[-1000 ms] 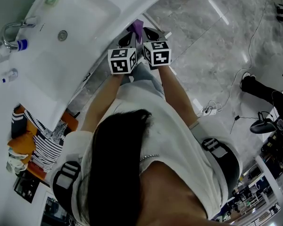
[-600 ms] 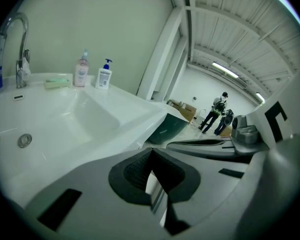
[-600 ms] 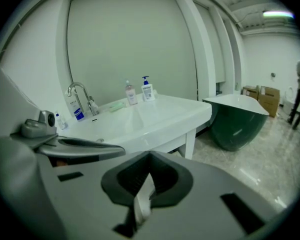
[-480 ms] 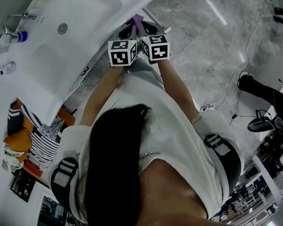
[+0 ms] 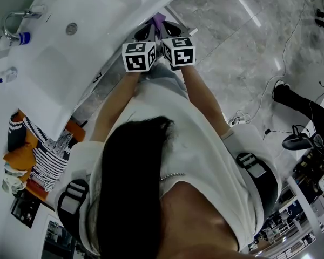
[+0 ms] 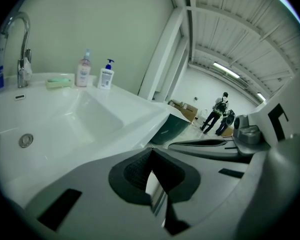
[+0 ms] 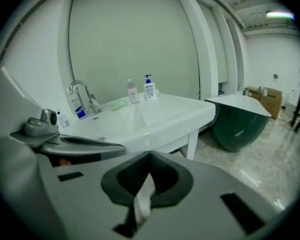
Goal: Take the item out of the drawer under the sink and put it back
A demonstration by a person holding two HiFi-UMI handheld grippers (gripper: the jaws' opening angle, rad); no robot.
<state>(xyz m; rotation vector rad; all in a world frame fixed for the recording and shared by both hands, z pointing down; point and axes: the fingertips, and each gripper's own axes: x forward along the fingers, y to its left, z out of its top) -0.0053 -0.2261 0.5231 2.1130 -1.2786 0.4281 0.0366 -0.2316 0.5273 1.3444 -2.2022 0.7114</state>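
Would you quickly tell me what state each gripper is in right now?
Left gripper: closed, nothing between its jaws.
Right gripper: closed, nothing between its jaws.

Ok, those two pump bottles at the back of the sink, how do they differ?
The pink bottle is pinkish with a pale pump; the white bottle has a blue pump and blue label. The pink bottle stands nearer the tap, the white bottle further off. Both stand upright, side by side on the sink.

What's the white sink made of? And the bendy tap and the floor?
The sink looks like glossy white ceramic, maybe resin: smooth, shiny. The tap looks like polished silvery metal. The floor seems polished grey stone or tile: veins, glare.
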